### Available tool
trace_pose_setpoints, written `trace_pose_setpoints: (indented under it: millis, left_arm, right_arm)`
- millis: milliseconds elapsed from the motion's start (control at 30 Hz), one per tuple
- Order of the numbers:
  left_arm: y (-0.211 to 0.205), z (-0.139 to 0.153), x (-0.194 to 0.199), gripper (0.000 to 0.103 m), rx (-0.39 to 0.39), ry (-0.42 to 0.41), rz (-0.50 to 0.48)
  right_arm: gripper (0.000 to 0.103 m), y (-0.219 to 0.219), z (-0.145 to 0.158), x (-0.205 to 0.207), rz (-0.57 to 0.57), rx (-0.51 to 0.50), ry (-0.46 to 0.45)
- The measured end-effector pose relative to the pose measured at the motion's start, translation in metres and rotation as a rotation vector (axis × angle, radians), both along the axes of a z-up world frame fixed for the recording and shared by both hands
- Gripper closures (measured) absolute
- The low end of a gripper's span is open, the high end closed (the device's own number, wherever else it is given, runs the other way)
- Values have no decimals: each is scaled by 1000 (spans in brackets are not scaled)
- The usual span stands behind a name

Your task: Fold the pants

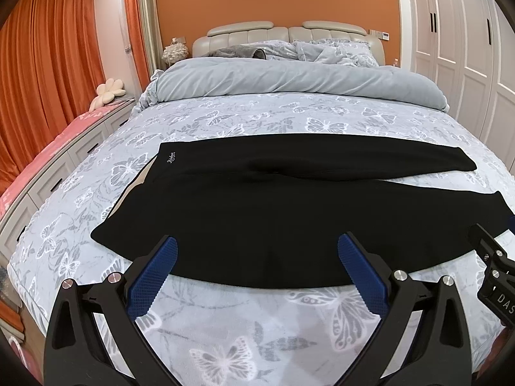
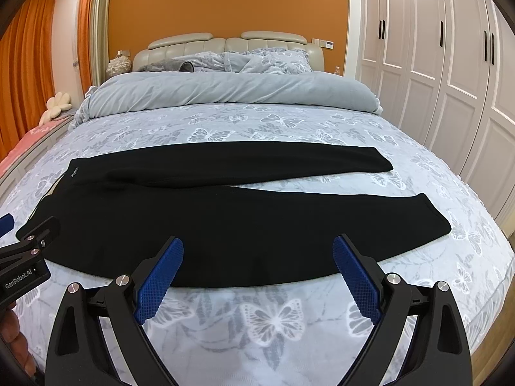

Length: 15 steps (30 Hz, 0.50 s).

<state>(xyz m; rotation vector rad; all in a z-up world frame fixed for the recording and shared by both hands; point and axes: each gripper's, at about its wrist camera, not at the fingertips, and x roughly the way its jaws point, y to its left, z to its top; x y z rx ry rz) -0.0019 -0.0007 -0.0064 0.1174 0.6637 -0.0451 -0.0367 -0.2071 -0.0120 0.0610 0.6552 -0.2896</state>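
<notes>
Black pants [image 1: 257, 199] lie flat across the bed, waistband at the left, both legs stretching right with a gap between the cuffs. The right wrist view shows the same pants [image 2: 225, 212]. My left gripper [image 1: 257, 251] hovers open over the pants' near edge, blue pads wide apart, holding nothing. My right gripper [image 2: 257, 251] is likewise open above the near edge of the closer leg. Each gripper shows at the other view's side: the right gripper [image 1: 492, 257] and the left gripper [image 2: 29, 244].
The bed [image 1: 225, 337] has a butterfly-print cover, with a rolled grey duvet [image 1: 289, 80] and pillows at the headboard. White wardrobes [image 2: 434, 64] stand on the right, orange curtains [image 1: 38, 64] and a low drawer unit [image 1: 48, 173] on the left.
</notes>
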Motion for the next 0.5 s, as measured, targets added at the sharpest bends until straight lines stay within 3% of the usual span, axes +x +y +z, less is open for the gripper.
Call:
trace_pose_setpoints:
  millis: [500]
  left_arm:
    - [2,-2,0,5,-3,4,1]
  right_arm:
    - [11,0,-1,0,1,-1,1]
